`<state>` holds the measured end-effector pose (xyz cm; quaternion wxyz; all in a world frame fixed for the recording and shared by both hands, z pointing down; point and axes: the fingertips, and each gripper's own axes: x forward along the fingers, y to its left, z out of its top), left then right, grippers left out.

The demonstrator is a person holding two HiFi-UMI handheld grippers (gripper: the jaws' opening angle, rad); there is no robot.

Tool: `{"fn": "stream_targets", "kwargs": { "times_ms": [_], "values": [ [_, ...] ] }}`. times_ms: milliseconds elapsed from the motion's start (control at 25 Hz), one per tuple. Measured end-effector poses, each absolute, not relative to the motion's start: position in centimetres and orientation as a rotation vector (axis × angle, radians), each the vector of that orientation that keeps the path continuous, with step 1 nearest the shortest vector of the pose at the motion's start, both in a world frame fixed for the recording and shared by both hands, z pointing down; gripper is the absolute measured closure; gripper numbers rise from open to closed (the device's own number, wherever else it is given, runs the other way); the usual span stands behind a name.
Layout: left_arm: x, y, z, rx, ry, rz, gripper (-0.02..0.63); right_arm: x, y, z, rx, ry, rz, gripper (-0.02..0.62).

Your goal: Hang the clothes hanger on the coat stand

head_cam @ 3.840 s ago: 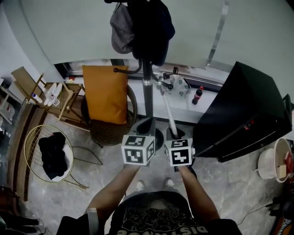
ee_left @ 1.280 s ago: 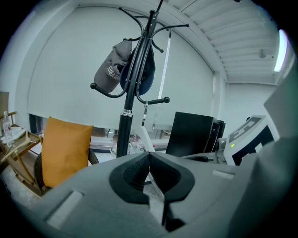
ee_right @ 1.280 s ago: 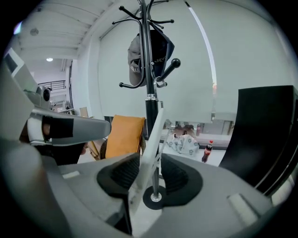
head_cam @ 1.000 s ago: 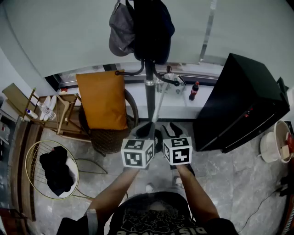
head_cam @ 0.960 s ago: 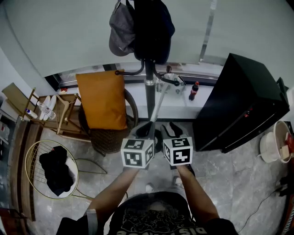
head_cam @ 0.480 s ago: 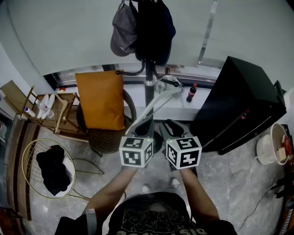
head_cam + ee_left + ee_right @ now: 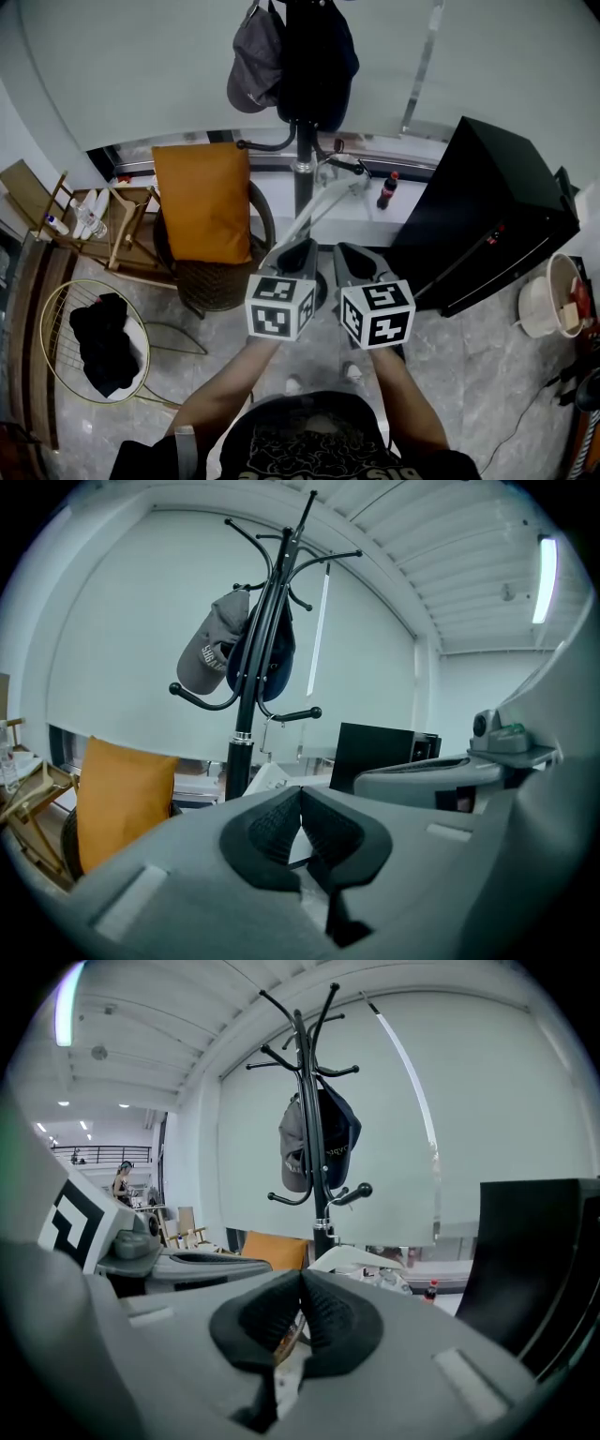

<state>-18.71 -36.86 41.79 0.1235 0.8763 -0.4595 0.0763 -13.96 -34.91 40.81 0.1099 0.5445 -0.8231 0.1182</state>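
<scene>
The black coat stand [image 7: 301, 178] rises in front of me, with a grey cap [image 7: 251, 66] and a dark garment [image 7: 317, 52] on its upper hooks. A white clothes hanger [image 7: 323, 200] slants up from my left gripper [image 7: 303, 246], which is shut on its lower end. Its metal hook [image 7: 343, 161] is close to one of the stand's lower hooks [image 7: 354, 1192]. My right gripper [image 7: 343, 251] is beside the left. Its jaws have just been closing and now meet, with nothing gripped between them. The hanger [image 7: 354, 1258] lies beyond its tips.
An orange cushion [image 7: 200, 200] leans on a wicker chair left of the stand. A black cabinet [image 7: 487, 211] stands to the right, a cola bottle [image 7: 384, 190] on the sill. A wire basket [image 7: 52, 323] with dark cloth, a wooden rack [image 7: 122, 230] and a white bucket [image 7: 539, 314] sit further out.
Both grippers have risen, and the hanger has swung up with its hook toward the stand's lower hook. The right gripper's jaws, open earlier, have closed.
</scene>
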Motion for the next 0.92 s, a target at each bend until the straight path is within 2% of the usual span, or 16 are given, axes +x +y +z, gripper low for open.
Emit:
{"fn": "stream_targets", "kwargs": {
  "times_ms": [920],
  "values": [
    [-18.65,-36.60,41.94,2.572,-1.299,0.231,0.600,-14.46,-34.62,41.48,1.600,-2.400,0.338,0.594]
  ]
}}
